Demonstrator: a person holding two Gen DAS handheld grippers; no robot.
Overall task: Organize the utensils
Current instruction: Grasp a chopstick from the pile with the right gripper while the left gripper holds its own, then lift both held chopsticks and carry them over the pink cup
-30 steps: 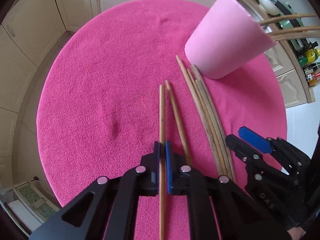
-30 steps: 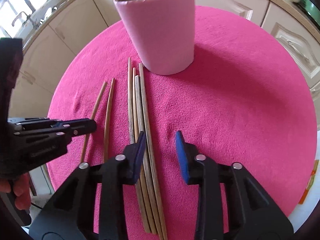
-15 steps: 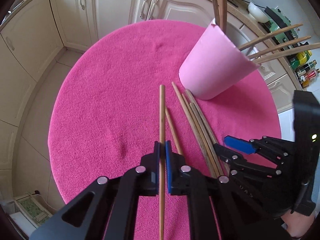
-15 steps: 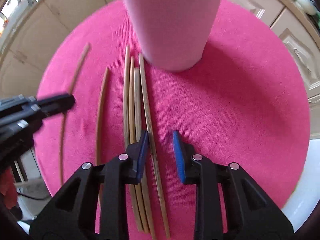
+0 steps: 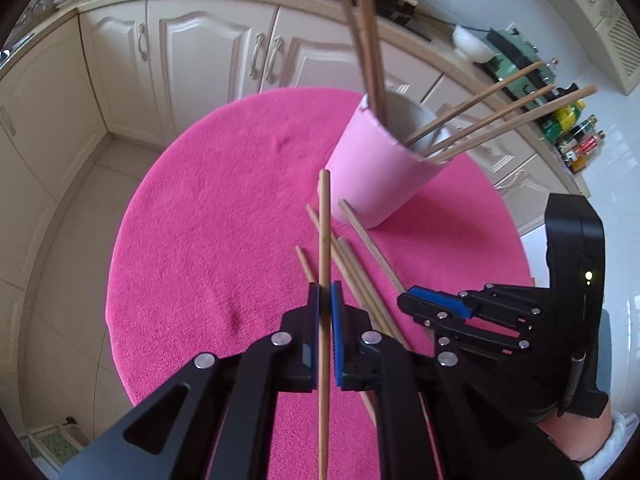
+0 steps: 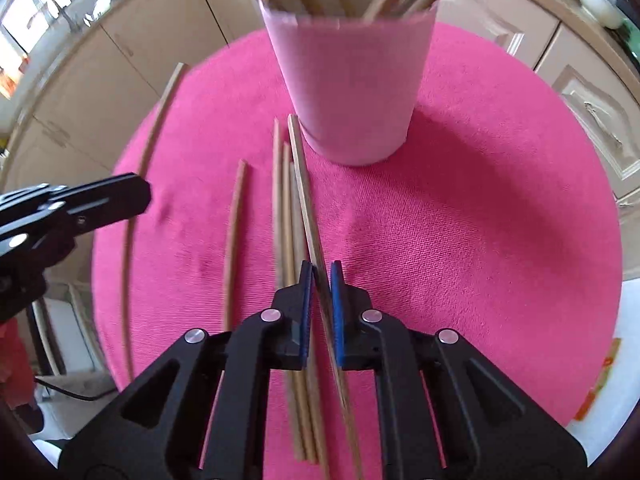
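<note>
Since a moment ago the left gripper (image 5: 325, 304), clamped on one chopstick (image 5: 324, 240), has lifted it off the pink cloth (image 5: 208, 240) toward the pink cup (image 5: 380, 172), while the right gripper (image 6: 319, 280) has closed on the cup-side chopstick (image 6: 304, 184) of the loose bundle (image 6: 286, 200), leaving bare cloth right of the cup.

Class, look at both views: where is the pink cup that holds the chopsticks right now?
The pink cup stands upright on the far side of the pink mat, ahead of both grippers, just beyond the tips of the loose chopsticks lying on the mat.
</note>
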